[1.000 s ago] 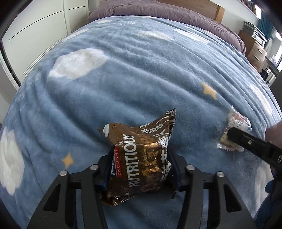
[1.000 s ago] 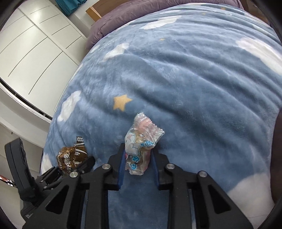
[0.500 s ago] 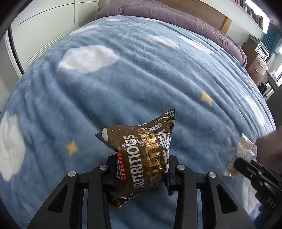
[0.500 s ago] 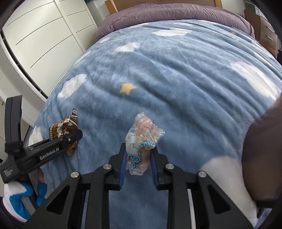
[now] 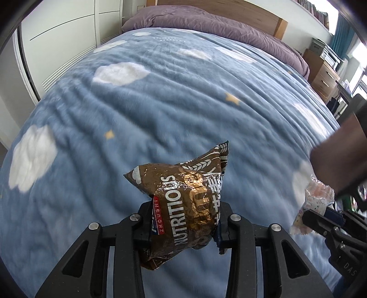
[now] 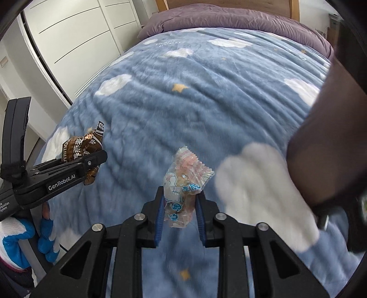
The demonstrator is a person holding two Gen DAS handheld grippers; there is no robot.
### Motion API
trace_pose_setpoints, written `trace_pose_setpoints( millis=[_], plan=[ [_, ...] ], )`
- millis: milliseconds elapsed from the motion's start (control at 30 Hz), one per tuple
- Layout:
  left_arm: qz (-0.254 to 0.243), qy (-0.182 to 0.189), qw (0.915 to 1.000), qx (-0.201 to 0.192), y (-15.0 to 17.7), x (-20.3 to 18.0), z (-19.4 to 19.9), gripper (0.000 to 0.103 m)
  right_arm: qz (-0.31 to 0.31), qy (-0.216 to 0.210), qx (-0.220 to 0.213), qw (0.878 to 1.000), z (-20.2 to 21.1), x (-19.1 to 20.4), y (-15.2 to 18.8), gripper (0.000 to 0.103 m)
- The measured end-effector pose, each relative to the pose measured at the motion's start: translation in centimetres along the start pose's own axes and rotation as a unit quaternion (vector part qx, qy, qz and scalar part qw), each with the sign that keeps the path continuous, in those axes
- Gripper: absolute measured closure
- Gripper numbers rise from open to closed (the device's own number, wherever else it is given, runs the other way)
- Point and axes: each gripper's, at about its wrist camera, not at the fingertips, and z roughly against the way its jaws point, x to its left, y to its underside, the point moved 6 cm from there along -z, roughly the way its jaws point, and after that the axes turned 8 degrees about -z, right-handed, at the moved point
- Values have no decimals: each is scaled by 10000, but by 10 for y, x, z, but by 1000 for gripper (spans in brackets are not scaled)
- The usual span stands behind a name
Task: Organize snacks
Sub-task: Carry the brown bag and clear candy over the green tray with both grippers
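Change: both grippers have risen off the blanket since a second ago; the bed now looks further below, and more of the headboard end shows.
Left gripper (image 5: 183,225): black, angular fingers clamped on the brown packet (image 5: 183,201), pinching it at its lower half.
Brown packet: crinkled glossy foil, puffed into a rough pillow with one serrated corner sticking up to the right; white "NUTRITIOUS" lettering runs along it, with a small red strip beside. It is held in the air above the blanket (image 5: 160,96), not touching it. In the right wrist view it shows at the left (image 6: 83,146), behind a black finger marked "GenRobot.AI".
Right gripper (image 6: 180,219): blue-lined pads closed on the clear packet (image 6: 183,181), squeezing its lower part.
Clear packet: thin, see-through crinkly film with zigzag-cut ends, pinkish contents and blue print; it stands upright out of the fingers, also clear of the blanket. The left wrist view catches it at the right edge (image 5: 314,201).
Blanket: soft, ridged blue fleece with white clouds and small yellow stars, partly motion-blurred.
Bedding beyond: rumpled purple duvet (image 6: 229,19) at the head of the bed.
Side: smooth white wardrobe doors (image 6: 75,29).
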Motion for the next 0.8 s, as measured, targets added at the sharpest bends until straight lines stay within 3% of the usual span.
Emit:
trace_pose_setpoints(
  millis=[367, 800],
  plan=[
    [-96, 189, 9998, 6, 59, -45, 61, 71, 76, 345, 36, 9994, 61, -3, 75, 100],
    [-510, 48, 9987, -55, 104, -99, 110, 71, -131, 390, -447, 9982, 129, -27, 115, 100]
  ],
)
